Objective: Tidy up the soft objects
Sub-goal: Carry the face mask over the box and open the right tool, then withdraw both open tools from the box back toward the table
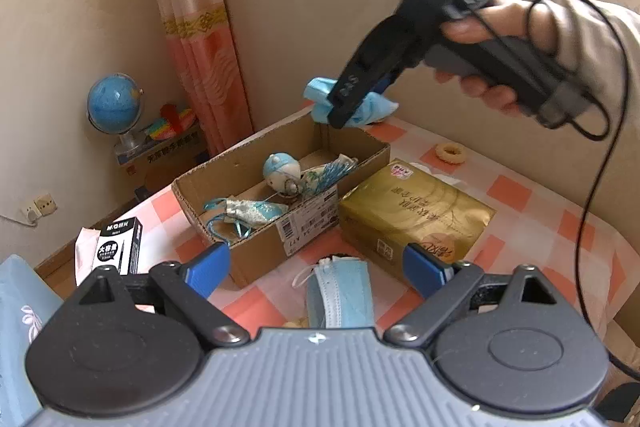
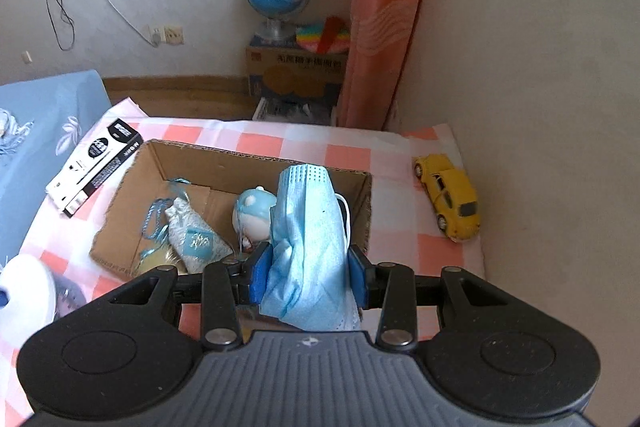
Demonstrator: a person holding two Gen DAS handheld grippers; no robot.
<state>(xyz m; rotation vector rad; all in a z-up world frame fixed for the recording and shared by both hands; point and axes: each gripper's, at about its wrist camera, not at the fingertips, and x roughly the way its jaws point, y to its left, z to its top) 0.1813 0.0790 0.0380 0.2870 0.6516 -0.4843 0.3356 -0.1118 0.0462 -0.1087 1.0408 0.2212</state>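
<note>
Clamped in the right gripper [image 2: 307,273], a blue face mask [image 2: 308,247] hangs lengthwise above the cardboard box's [image 2: 224,157] near wall; left gripper [image 1: 318,269] gapes wide over another mask [image 1: 340,291] on the bench [image 1: 520,223].

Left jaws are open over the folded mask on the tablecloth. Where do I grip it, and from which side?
Come straight down on the folded mask and pinch across its narrow width at mid-length. It lies flat, long axis running away from the left gripper, ear loops bunched at the far end, edges clear of the cardboard box.
</note>
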